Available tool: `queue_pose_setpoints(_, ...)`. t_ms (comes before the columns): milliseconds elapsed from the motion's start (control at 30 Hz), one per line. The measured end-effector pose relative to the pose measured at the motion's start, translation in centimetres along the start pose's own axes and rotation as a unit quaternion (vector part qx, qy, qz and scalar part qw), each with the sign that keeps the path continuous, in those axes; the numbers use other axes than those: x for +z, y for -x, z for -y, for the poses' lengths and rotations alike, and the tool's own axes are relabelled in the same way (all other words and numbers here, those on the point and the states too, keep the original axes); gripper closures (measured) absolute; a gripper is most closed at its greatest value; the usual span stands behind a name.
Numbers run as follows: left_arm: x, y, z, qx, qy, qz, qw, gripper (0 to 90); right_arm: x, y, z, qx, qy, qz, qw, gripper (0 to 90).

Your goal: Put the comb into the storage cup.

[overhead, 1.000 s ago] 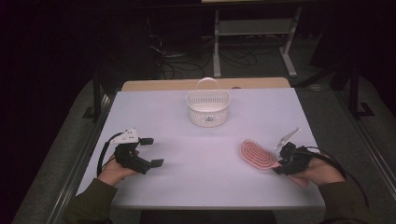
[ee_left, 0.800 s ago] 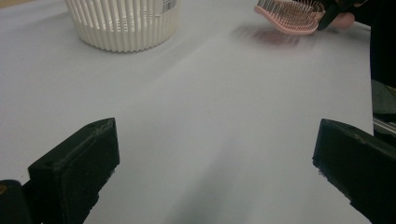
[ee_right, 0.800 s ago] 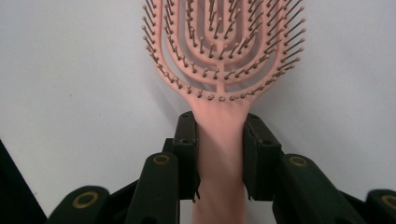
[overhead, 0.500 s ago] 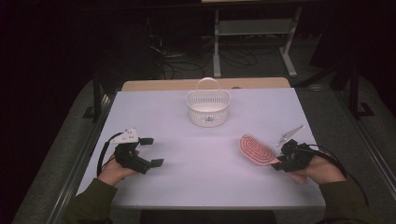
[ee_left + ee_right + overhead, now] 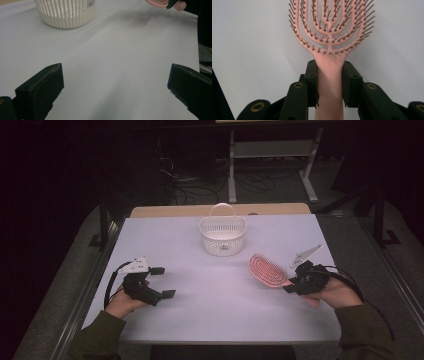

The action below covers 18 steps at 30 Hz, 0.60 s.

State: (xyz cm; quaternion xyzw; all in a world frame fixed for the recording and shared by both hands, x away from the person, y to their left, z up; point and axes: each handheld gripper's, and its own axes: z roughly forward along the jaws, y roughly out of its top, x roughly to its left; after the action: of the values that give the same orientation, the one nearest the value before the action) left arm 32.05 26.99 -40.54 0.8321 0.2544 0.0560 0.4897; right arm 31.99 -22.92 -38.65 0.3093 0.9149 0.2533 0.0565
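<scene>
A: Your hairbrush [image 5: 329, 37], what's it look like?
B: Smooth pink plastic, slight sheen, thin bristles with small rounded tips. Your right gripper [image 5: 329, 82] has matt black jaws, brass-looking rivets.
A: Basket [image 5: 223, 235] at 12 o'clock?
B: White ribbed plastic, slatted walls, paper label. Table [image 5: 210, 320] is matt pale, smooth; a bare wood strip at its far edge.
A: Your left gripper [image 5: 115, 92]?
B: Matt black pads, scuffed edges.
</scene>
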Motion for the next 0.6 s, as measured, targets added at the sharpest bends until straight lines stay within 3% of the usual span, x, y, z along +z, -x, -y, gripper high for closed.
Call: queue_pose_setpoints(600,0.1,0.1,-0.1,0.001,0.000,0.002,1.0000,0.1,1.1,0.0,-1.9,-0.005,0.041,-0.019,0.9990,68.4)
